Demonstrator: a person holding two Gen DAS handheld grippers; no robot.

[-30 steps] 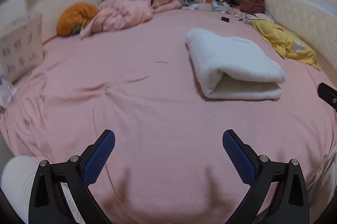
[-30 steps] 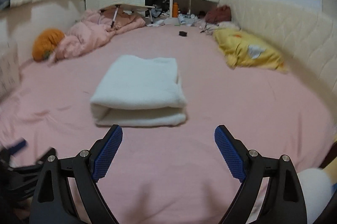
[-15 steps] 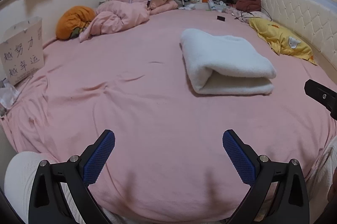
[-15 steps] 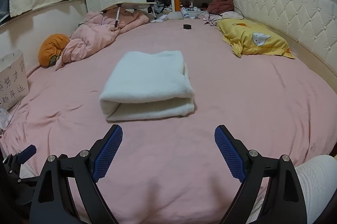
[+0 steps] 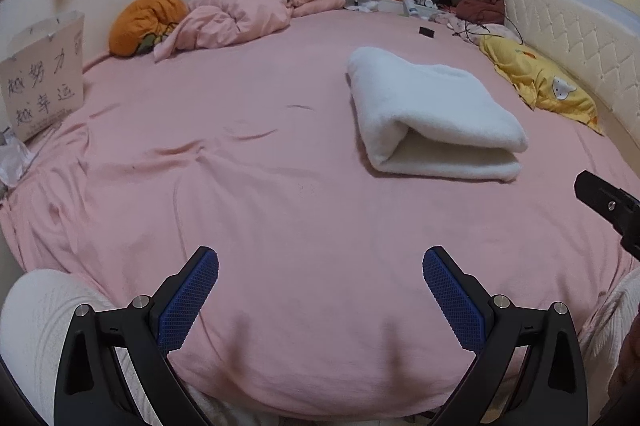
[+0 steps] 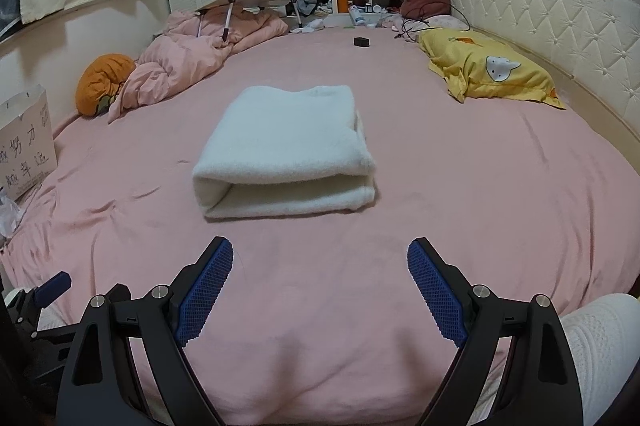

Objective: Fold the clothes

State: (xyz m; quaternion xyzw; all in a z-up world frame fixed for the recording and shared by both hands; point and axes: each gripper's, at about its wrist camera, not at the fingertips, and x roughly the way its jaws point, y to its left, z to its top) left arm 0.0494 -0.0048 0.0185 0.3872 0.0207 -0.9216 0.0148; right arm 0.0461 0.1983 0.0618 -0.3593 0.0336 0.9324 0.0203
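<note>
A white fleecy garment lies folded into a thick rectangle on the pink bed sheet; it also shows in the right wrist view. My left gripper is open and empty, near the bed's front edge, well short and left of the garment. My right gripper is open and empty, straight in front of the garment's folded end, apart from it. The right gripper's tip shows at the left view's right edge, and the left gripper shows in the right view.
A crumpled pink duvet, a folding lap table and an orange cushion lie at the far left. A yellow pillow lies by the padded headboard. A paper bag stands at the left edge.
Both grippers have drawn back toward the bed's front edge and risen a little, so the folded garment looks farther off. Both stay open and empty.
</note>
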